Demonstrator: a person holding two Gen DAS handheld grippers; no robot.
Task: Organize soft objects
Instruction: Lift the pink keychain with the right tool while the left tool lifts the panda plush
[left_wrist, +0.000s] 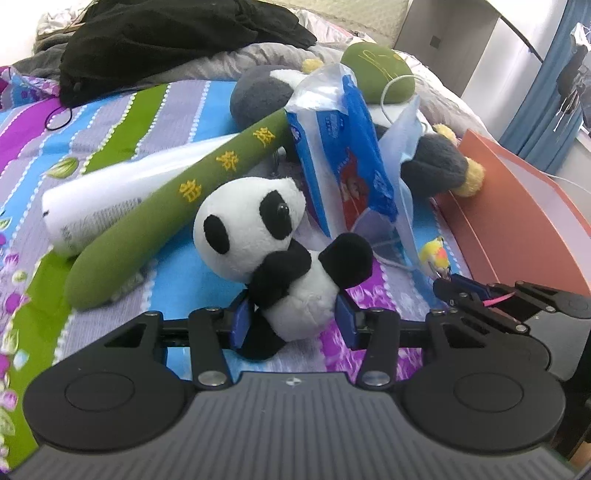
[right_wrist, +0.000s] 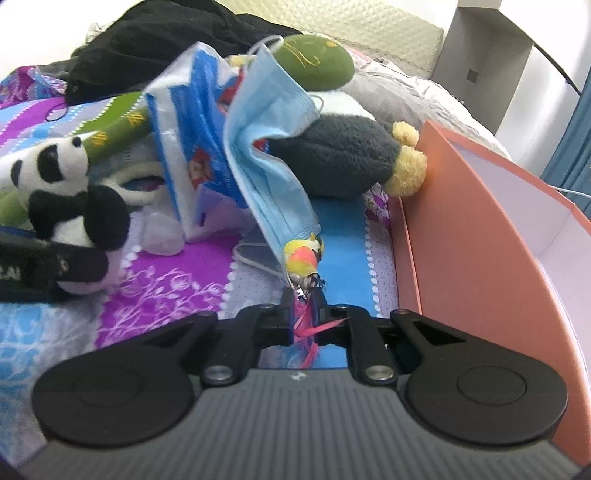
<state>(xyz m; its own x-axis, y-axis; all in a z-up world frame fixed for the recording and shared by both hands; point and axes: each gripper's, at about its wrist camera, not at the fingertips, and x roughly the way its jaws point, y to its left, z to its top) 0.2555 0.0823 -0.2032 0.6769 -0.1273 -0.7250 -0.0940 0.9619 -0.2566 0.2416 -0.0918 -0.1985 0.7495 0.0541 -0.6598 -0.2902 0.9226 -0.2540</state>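
Left gripper (left_wrist: 293, 325) jaws clamped on panda (left_wrist: 273, 251); right gripper (right_wrist: 304, 317) jaws on small toy (right_wrist: 303, 258).

We're seeing the panda (left_wrist: 258, 236) sitting on the bedspread (left_wrist: 110, 122), long cushion (left_wrist: 166, 206) lying behind-left, tissue pack (left_wrist: 332, 147) standing behind-right, mask (right_wrist: 266, 147) leaning on it, box (right_wrist: 498, 229) sitting far right.

Two grippers (left_wrist: 293, 323) (right_wrist: 304, 314); one panda (left_wrist: 258, 236); one mask (right_wrist: 266, 147) (blue); one box (right_wrist: 480, 221), at 3 o'clock.
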